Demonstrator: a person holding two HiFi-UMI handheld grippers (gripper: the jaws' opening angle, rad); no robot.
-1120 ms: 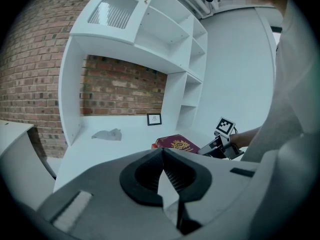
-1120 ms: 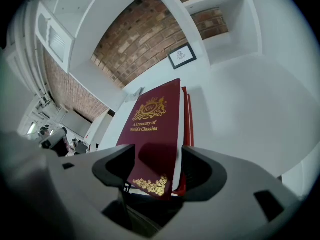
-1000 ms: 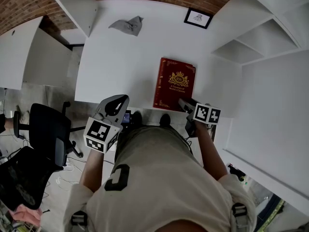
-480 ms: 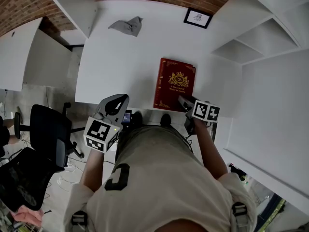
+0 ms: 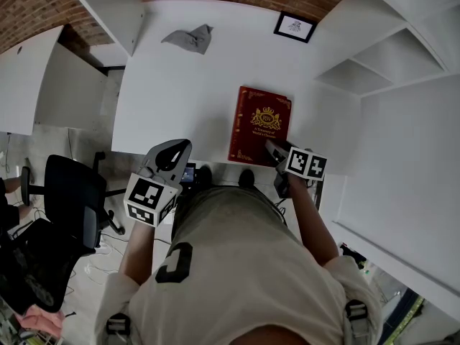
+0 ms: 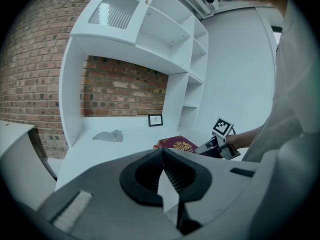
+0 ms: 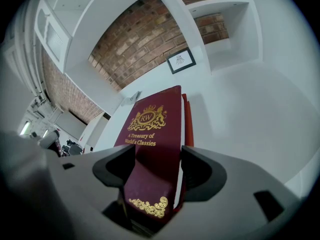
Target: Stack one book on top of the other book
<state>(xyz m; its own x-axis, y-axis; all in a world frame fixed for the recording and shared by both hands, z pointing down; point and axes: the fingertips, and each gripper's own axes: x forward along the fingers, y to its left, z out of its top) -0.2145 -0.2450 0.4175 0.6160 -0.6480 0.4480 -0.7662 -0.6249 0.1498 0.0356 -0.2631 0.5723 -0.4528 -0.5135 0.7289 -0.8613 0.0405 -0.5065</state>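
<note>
**A:** Start at the left. What's there?

**B:** In the head view, a black office chair [image 5: 72, 203] stands on the floor beside the white desk [image 5: 172, 99]. Next comes the left gripper [image 5: 176, 149], held just off the desk's near edge and touching nothing.

**A:** Are its jaws spread?

**B:** The head view doesn't settle that, but the left gripper view does. The jaws are pressed together tip to tip with nothing between them. That view also looks across the desk to a grey cloth [image 5: 190, 37] lying far back near the brick wall [image 6: 115, 91], and to a framed picture [image 5: 295, 26] leaning at the rear.

**A:** And the book?

**B:** The maroon book [image 5: 260, 124] lies flat on the right half of the desk, with its near end at the front edge. From overhead it reads as a single volume.

**A:** Is it?

**B:** The right gripper view shows more. A second book [image 7: 189, 121], brighter red, shows as a strip along the maroon one's right side, underneath it. The gilt crest and the title, "A Treasury of World's Classics", are also legible there, while from the head they are only a gold blur.

**A:** And the right gripper?

**B:** The right gripper [image 5: 273, 150] is at the maroon book's near right corner. In its own view the jaws pinch that end of the book, with a pad against each side. I can't tell whether the lower book is in the grip too.
</note>
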